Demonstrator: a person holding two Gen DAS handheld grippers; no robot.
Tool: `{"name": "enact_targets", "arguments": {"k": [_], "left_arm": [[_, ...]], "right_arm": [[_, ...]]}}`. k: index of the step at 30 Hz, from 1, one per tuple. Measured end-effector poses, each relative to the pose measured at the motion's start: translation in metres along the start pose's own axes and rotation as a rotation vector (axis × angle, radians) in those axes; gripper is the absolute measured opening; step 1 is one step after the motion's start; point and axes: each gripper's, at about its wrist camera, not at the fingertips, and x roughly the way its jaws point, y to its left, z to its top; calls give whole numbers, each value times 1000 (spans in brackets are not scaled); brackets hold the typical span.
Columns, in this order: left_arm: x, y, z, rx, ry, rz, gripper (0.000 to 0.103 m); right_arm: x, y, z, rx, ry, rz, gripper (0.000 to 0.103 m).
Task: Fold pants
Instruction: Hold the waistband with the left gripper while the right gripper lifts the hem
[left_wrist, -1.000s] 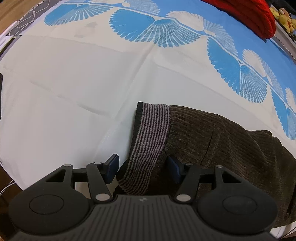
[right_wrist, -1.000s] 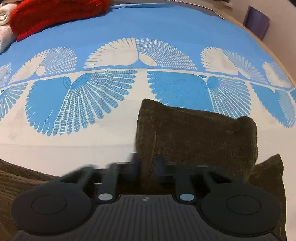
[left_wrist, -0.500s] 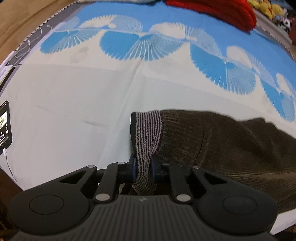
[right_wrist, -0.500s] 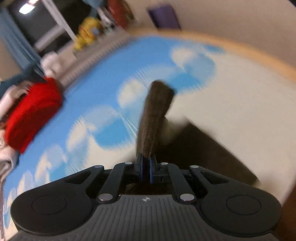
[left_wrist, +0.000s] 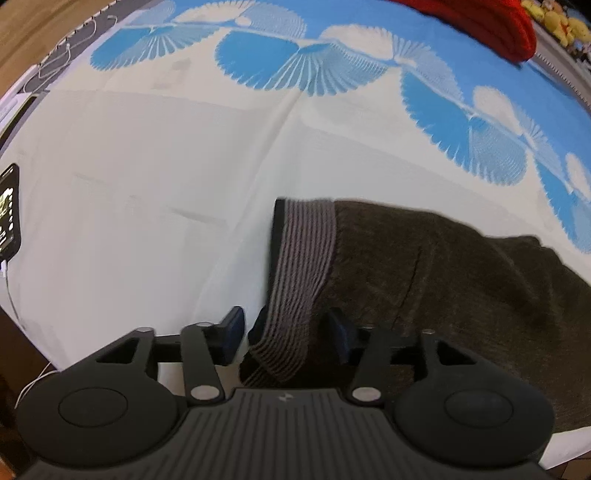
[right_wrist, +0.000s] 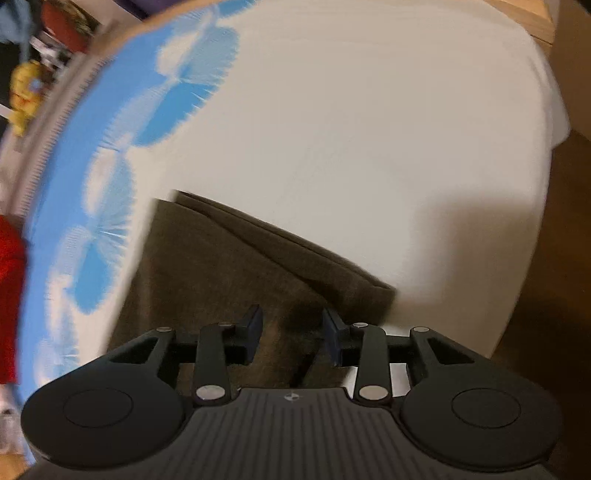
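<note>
The brown corduroy pants (left_wrist: 443, 277) lie on the white and blue bedsheet (left_wrist: 166, 166). Their striped grey waistband (left_wrist: 303, 266) runs between the fingers of my left gripper (left_wrist: 286, 328), which is open around its near end. In the right wrist view the pants' leg end (right_wrist: 240, 266) lies flat in layers on the sheet (right_wrist: 369, 129). My right gripper (right_wrist: 291, 330) is open just above that cloth, gripping nothing.
A phone (left_wrist: 9, 210) with a white cable lies at the sheet's left edge. A red knitted garment (left_wrist: 480, 22) lies at the far right. Yellow plush toys (right_wrist: 24, 96) stand beyond the bed. The wooden bed edge (right_wrist: 532, 22) shows at top right.
Both grippers were shut on the pants half a second ago and have opened, letting go. The right gripper swung the leg end over and laid it down flat.
</note>
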Motion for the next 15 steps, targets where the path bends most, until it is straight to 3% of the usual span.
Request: {"name": "enact_targets", "arguments": {"k": [5,6,7,8,9,11,13,15], "left_arm": [[7,-3,0,24,20,-10,55],[10,-4,0,34,26,-4,54],[12,-5,0,43,29,2,50],[13,-7,-1,54,30,9,46],[13,-9,-1,70,27,18,35],[10,-11,-1,80,5,17,26],[-7,-8,0,60,-73,-5,19],[-36,-1,-1,6,-198,-76,18]], "right_arm": [[6,11,-2,9,-16,-3,39],[6,15,-4,-10,-27,-5,35],[6,17,-6,-22,-36,-17,30],[4,14,-2,-32,-40,-28,17],[6,16,0,-39,-42,-37,15],[-3,18,0,-41,-74,-26,13],[-22,21,3,-52,-139,27,13],[-51,23,4,-23,-227,143,12]]}}
